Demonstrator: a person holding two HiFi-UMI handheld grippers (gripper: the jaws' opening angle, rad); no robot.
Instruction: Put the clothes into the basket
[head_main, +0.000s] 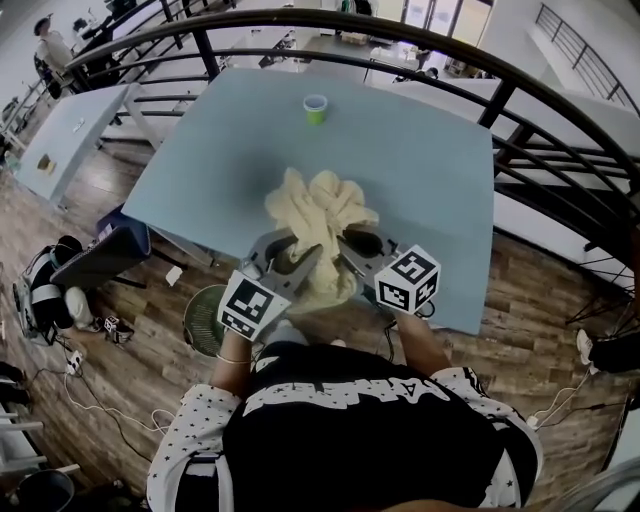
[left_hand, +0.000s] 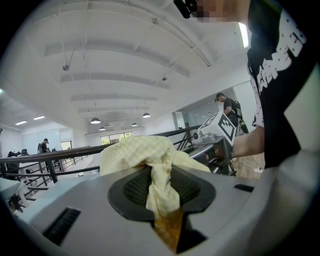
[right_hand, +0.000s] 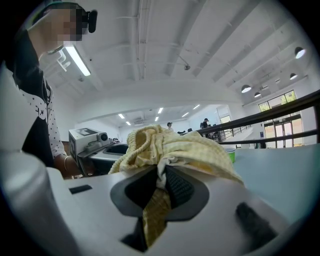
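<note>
Left gripper (head_main: 298, 264), right gripper (head_main: 352, 256) around cloth (head_main: 322, 208)

green cup (head_main: 316, 108) on light-blue table (head_main: 420, 170), black railing (head_main: 500, 100) behind, wooden floor (head_main: 130, 340)

Left gripper (head_main: 288, 262): jaws clamped on a fold of the yellow cloth (head_main: 318, 215), pointing nearly level, away from the torso.
Right gripper (head_main: 352, 252): just beside the left one, jaws pinching the same cloth.
Left forearm (head_main: 232, 368): bare, reaching forward.
Right forearm (head_main: 425, 345): bare, reaching forward alongside.
</note>
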